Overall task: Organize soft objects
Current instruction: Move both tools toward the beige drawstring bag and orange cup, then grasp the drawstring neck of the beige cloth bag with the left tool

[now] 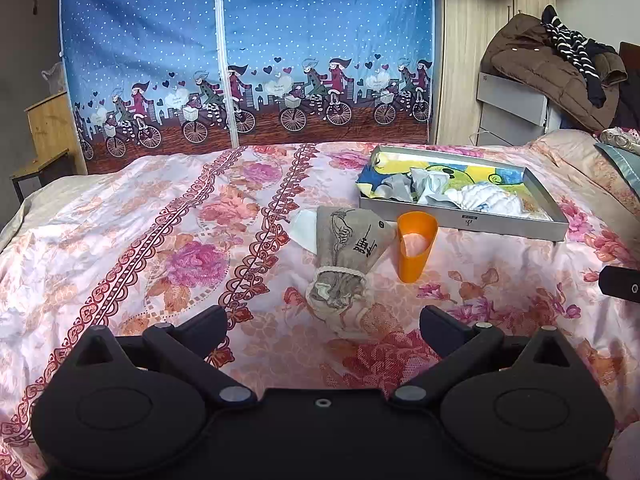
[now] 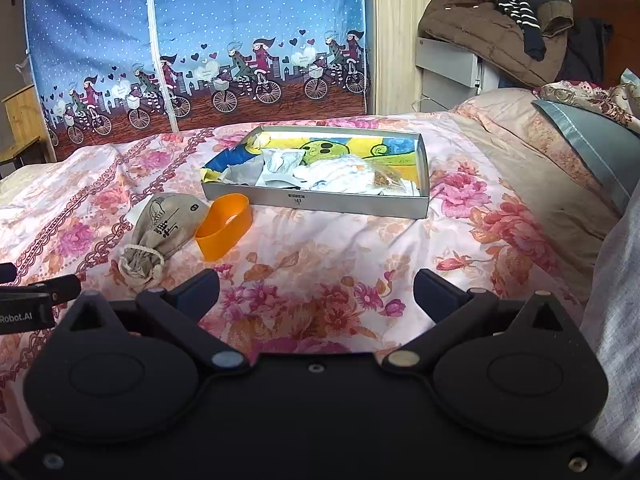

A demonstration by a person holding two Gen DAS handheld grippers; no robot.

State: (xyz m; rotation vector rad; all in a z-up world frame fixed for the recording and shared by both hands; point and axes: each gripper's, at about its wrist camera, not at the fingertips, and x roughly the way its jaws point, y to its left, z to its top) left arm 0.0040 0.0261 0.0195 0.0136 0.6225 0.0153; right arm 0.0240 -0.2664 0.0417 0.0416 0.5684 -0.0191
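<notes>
- The left gripper (image 1: 323, 326) hovers low over a bed, its two black fingers spread wide apart with nothing between them.
- The right gripper (image 2: 316, 290) hovers just beside it, to its right, fingers equally wide apart and holding nothing.
- In the right wrist view, part of the left gripper shows at the left edge.
- The floral bedspread (image 1: 140, 240), pink and orange with red lace-patterned stripes, covers the whole bed beneath both grippers.
- Just ahead of the left gripper lies a grey drawstring pouch (image 1: 346, 248), its gathered neck tied with pale cord and pointing toward the camera, with dark printed characters on its side.
- A piece of white cloth (image 1: 303, 226) peeks out from behind the pouch on its left.
- Touching or just beside the pouch on its right is an orange cup (image 1: 415, 246), lying tilted on the bedspread.
- Behind the cup sits a shallow grey tray (image 2: 320, 202), holding a yellow and blue cartoon cloth, crumpled white and grey soft items, and a small clear packet.
- Beyond the bed stands a blue fabric wardrobe (image 1: 240, 60) printed with cyclists.
- At far right, a brown coat (image 2: 480, 20) is heaped on a grey cabinet.
</notes>
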